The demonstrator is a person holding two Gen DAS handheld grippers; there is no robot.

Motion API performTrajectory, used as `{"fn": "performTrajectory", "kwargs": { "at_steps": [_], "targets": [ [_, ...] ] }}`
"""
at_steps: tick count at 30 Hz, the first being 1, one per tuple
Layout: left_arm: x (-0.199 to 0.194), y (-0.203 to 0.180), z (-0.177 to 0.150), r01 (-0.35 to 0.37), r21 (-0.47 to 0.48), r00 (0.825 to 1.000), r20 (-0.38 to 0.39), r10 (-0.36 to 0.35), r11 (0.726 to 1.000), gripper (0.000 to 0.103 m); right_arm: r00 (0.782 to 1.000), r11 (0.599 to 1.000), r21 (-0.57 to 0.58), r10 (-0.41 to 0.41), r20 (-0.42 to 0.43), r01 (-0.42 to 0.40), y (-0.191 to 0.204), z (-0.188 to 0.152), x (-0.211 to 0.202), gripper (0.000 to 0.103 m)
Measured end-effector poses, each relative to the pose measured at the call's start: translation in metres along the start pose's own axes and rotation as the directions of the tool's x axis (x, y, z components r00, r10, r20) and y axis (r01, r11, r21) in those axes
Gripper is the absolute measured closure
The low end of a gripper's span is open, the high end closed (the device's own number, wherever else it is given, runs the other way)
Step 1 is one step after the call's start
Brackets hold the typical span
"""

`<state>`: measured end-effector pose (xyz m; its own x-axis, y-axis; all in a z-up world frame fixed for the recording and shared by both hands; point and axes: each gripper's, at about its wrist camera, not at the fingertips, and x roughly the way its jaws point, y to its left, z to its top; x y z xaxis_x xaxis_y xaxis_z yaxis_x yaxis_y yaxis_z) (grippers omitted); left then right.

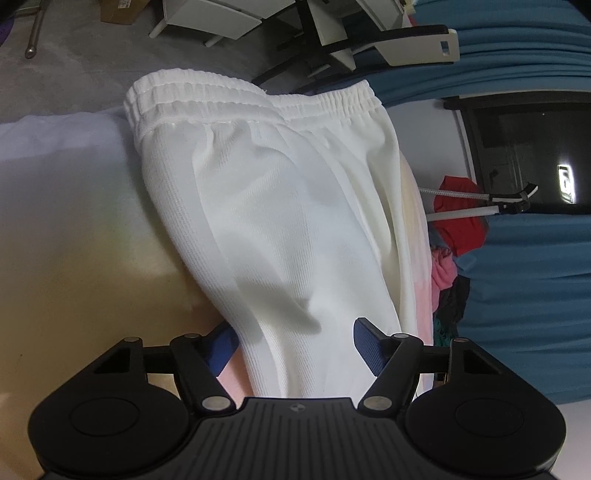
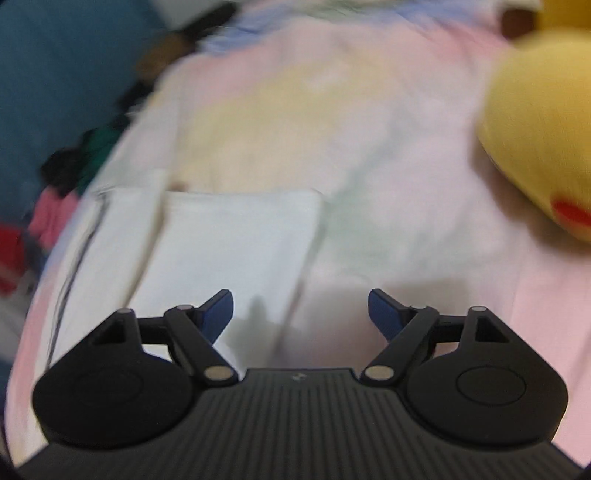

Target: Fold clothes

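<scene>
White trousers (image 1: 266, 192) with an elastic waistband (image 1: 236, 92) lie lengthwise on the pastel bed sheet (image 1: 74, 229) in the left wrist view. Their leg end rises in bunched folds between the blue pads of my left gripper (image 1: 291, 328). The left pad is half hidden behind the cloth, and the jaws hold the bundle at a wide gap. The right wrist view is blurred by motion. There my right gripper (image 2: 300, 295) stands open above the sheet (image 2: 369, 147). Its left finger (image 2: 218, 314) is over a folded white cloth (image 2: 236, 240), and nothing is between the pads.
A yellow plush toy (image 2: 539, 140) with a red patch lies at the right of the sheet. A heap of red, pink and dark clothes (image 1: 458, 229) sits past the bed edge by blue curtains (image 1: 535, 295). White furniture (image 1: 221, 14) stands beyond the waistband.
</scene>
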<state>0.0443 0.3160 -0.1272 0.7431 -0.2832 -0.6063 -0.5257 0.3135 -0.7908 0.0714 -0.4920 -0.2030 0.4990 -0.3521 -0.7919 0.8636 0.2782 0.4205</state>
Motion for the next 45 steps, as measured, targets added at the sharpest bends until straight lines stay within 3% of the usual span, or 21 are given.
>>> {"fn": "performTrajectory", "kwargs": {
  "at_steps": [5,10,13,15,20,21,22,25,27,32,33,34,35,36,37,42,45],
  "targets": [
    [-0.004,0.005,-0.001,0.001,-0.017,1.0,-0.005,-0.001,1.0,0.033,0.998,0.999,0.012,0.044,-0.033,-0.044,0.0,0.003,0.018,0.014],
    [-0.01,0.011,0.003,0.023,-0.052,1.0,0.015,-0.022,0.998,0.029,0.972,0.97,0.076,0.234,-0.028,-0.231,0.0,0.005,0.019,0.013],
    [-0.013,0.012,0.005,0.02,-0.057,0.999,0.027,-0.019,0.998,0.028,0.92,0.925,0.093,0.377,-0.11,-0.368,0.012,0.001,0.025,0.013],
    [-0.014,0.014,0.006,0.021,-0.062,0.999,0.026,-0.019,0.998,0.028,0.871,0.879,0.15,0.471,-0.135,-0.452,0.016,0.0,0.026,0.013],
    [-0.02,0.013,0.006,0.058,-0.069,0.998,0.043,-0.055,0.996,0.027,0.74,0.721,0.285,0.67,-0.054,-0.632,0.004,0.01,0.019,0.013],
    [-0.021,0.013,0.006,0.061,-0.071,0.997,0.046,-0.058,0.996,0.026,0.737,0.715,0.297,0.674,-0.053,-0.633,0.001,0.011,0.02,0.013],
    [-0.022,0.014,0.006,0.063,-0.075,0.997,0.048,-0.06,0.995,0.026,0.743,0.722,0.304,0.666,-0.061,-0.622,-0.001,0.012,0.021,0.013],
    [-0.021,0.016,0.007,0.064,-0.089,0.997,0.041,-0.061,0.994,0.026,0.789,0.768,0.333,0.606,-0.102,-0.546,-0.006,0.011,0.032,0.014],
    [-0.019,0.019,0.008,0.061,-0.098,0.998,0.037,-0.057,0.993,0.026,0.801,0.775,0.357,0.589,-0.109,-0.521,-0.008,0.011,0.037,0.015],
    [-0.016,0.029,0.009,0.043,-0.151,0.998,0.058,-0.035,0.988,0.028,0.867,0.841,0.3,0.493,-0.078,-0.451,-0.001,0.017,0.046,0.047],
    [-0.016,0.032,0.009,0.039,-0.168,0.997,0.069,-0.028,0.985,0.028,0.883,0.857,0.281,0.466,-0.064,-0.432,-0.001,0.018,0.048,0.064],
    [-0.017,0.036,0.007,0.047,-0.2,0.996,0.088,-0.03,0.979,0.03,0.899,0.875,0.26,0.435,-0.048,-0.409,0.0,0.018,0.05,0.087],
    [-0.017,0.039,0.007,0.056,-0.225,0.995,0.099,-0.034,0.973,0.031,0.916,0.894,0.238,0.398,-0.036,-0.379,0.0,0.02,0.051,0.094],
    [-0.018,0.042,0.007,0.064,-0.249,0.993,0.11,-0.038,0.966,0.031,0.933,0.913,0.218,0.36,-0.026,-0.346,-0.001,0.021,0.051,0.095],
    [-0.019,0.044,0.007,0.073,-0.267,0.991,0.127,-0.04,0.961,0.032,0.939,0.92,0.211,0.343,-0.018,-0.332,-0.001,0.022,0.051,0.097],
    [-0.02,0.048,0.027,0.114,-0.301,0.981,0.185,-0.059,0.947,0.032,0.93,0.921,0.134,0.36,0.068,-0.367,0.003,0.026,0.027,0.098],
    [-0.017,0.054,0.037,0.105,-0.346,0.98,0.198,-0.037,0.932,0.045,0.921,0.923,0.062,0.371,0.115,-0.38,0.009,0.027,0.013,0.098]
  ]
}}
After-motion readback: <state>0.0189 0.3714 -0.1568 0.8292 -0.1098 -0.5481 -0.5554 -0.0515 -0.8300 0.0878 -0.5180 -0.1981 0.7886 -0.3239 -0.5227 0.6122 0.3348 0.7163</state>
